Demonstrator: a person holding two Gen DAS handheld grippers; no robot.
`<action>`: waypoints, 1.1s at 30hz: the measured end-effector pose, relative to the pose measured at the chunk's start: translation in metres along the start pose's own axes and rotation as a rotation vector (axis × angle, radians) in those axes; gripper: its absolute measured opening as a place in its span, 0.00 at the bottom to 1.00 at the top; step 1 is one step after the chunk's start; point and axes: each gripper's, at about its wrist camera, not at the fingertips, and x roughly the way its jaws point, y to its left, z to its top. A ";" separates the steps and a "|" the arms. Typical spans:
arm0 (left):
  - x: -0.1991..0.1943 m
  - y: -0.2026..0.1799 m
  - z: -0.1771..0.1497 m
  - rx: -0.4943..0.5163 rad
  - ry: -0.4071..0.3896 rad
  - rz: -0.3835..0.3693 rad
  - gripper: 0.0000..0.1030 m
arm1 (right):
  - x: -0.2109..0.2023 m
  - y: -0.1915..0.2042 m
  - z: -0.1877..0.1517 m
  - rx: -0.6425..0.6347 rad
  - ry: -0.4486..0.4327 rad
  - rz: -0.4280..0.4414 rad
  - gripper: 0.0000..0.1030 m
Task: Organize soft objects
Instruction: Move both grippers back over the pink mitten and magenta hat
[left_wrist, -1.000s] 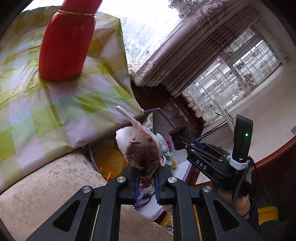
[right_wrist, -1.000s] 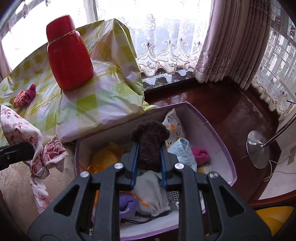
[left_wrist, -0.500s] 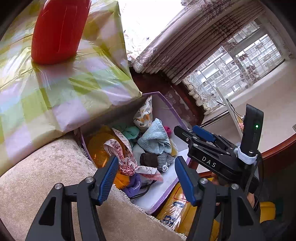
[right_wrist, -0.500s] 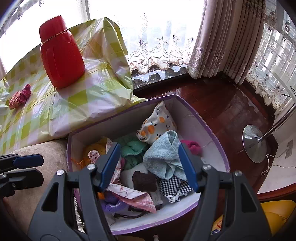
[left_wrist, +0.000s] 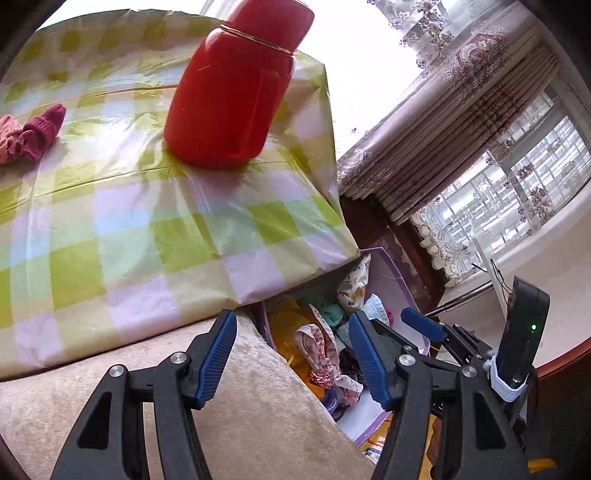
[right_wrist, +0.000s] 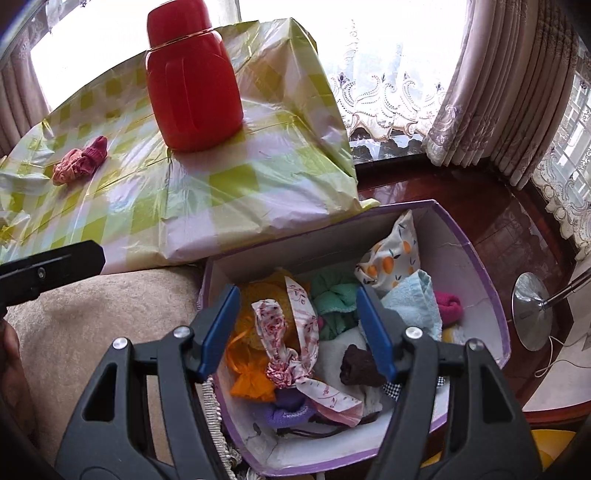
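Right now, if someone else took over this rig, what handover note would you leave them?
Left gripper: open, nothing between the pads.
Right gripper: open and empty, above the purple box.
Done: floral cloth and brown knit piece lie in the box with the other soft items.
Left: pink sock bundle lies on the checked tablecloth, beside the red flask; it likely goes in next.
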 end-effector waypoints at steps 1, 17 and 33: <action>-0.005 0.009 0.002 -0.019 -0.013 0.011 0.62 | 0.002 0.009 0.002 -0.012 0.001 0.011 0.67; -0.080 0.154 0.030 -0.272 -0.196 0.298 0.62 | 0.032 0.140 0.056 -0.226 -0.021 0.134 0.72; -0.126 0.267 0.102 -0.390 -0.348 0.423 0.69 | 0.071 0.257 0.123 -0.265 -0.084 0.269 0.76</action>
